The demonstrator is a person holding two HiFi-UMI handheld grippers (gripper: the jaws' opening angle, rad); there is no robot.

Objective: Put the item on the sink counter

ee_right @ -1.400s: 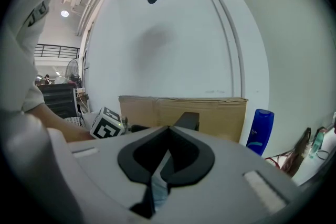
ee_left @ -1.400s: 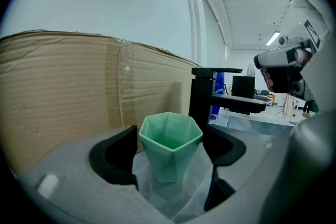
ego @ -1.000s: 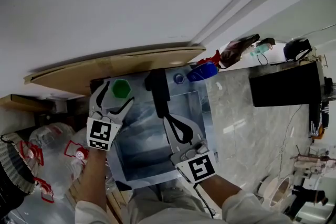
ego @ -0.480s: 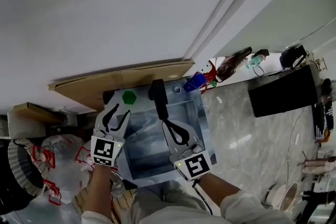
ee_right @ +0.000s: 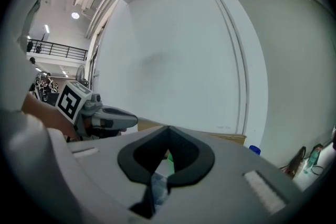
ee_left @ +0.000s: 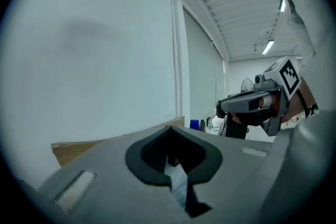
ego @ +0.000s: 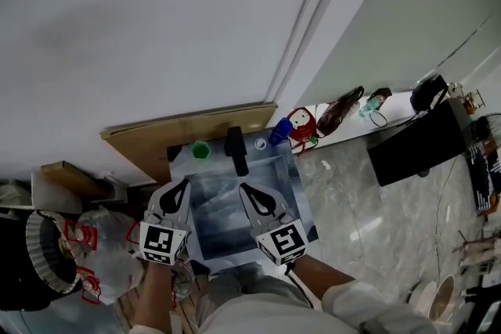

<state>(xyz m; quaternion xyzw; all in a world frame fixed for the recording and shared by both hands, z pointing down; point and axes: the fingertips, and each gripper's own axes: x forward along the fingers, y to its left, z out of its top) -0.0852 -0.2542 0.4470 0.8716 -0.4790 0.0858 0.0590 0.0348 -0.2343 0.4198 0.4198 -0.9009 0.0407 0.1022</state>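
Observation:
The green item point(ego: 200, 150) rests on the steel counter at the back left corner of the sink point(ego: 205, 240), beside the black faucet point(ego: 235, 149). My left gripper point(ego: 184, 185) hangs over the sink's left rim, well short of the item; its jaws have just been closing and now stand shut with nothing between them. Over the basin's right side my right gripper point(ego: 246, 189) is shut and empty too. In the right gripper view a sliver of the green item point(ee_right: 170, 158) shows through the jaw loop of the right gripper point(ee_right: 168, 128). The left gripper point(ee_left: 170, 129) points at the white wall.
A blue bottle point(ego: 279, 131) and a red object point(ego: 299, 123) stand behind the sink's right corner. A wooden board point(ego: 188, 127) leans along the wall. Plastic bags point(ego: 94, 246) lie at the left. A black box point(ego: 415, 145) sits on the marble counter point(ego: 344, 199).
The left gripper's open jaws have left the green item, drawn back and up, and shut. The right gripper has drawn back and up too. The item stays on the counter.

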